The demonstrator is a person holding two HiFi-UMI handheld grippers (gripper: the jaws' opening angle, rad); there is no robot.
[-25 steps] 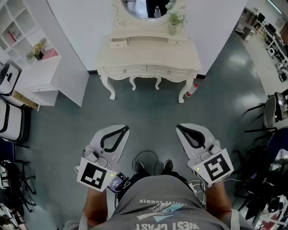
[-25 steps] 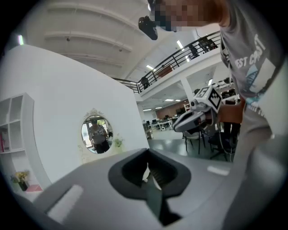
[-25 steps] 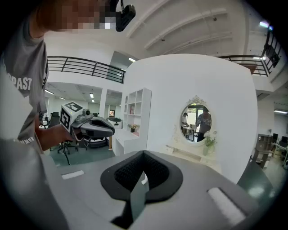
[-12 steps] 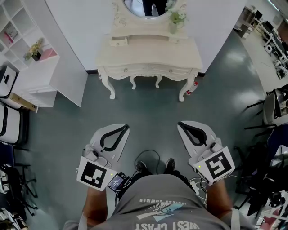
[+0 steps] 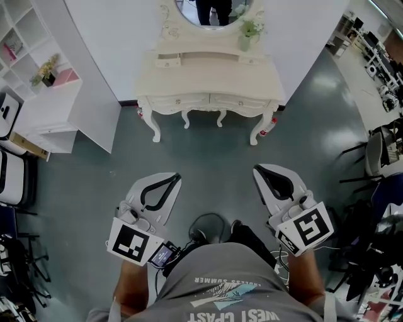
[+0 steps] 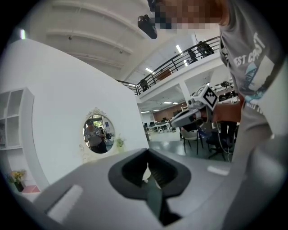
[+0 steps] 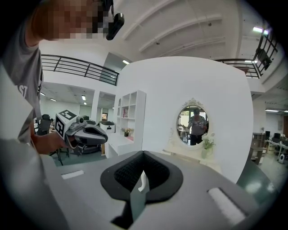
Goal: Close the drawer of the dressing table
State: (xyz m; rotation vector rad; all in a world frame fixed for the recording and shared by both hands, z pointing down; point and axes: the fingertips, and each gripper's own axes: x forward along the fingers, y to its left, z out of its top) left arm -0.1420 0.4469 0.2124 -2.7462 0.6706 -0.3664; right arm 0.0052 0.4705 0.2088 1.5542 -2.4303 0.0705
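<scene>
Grey-green floor (image 5: 208,154) is spread between the person and a white wall, against which the cream dressing table (image 5: 214,82) is set, with an oval mirror (image 5: 211,7) above it and a small vase of greenery (image 5: 247,33) on its surface. On the raised back tier, the small drawer (image 5: 168,61) at the left appears to be pulled slightly forward of its housing, while the wide front drawers look flush; this is judged to be the one to be closed, though the gap is too small to be made out with certainty. White shelving (image 5: 44,75) is seen to the left. The left gripper (image 5: 178,177) and the right gripper (image 5: 257,168) are held low near the person's waist, well apart from the table, each with its jaws brought together at the tips and nothing between them. The drawer is judged to be light and rigid, and likely to slide easily. No grasp should be needed: a gentle, square push on the middle of the drawer front, near the knob, is advised so that it is not skewed and the ornate table is not jolted.
</scene>
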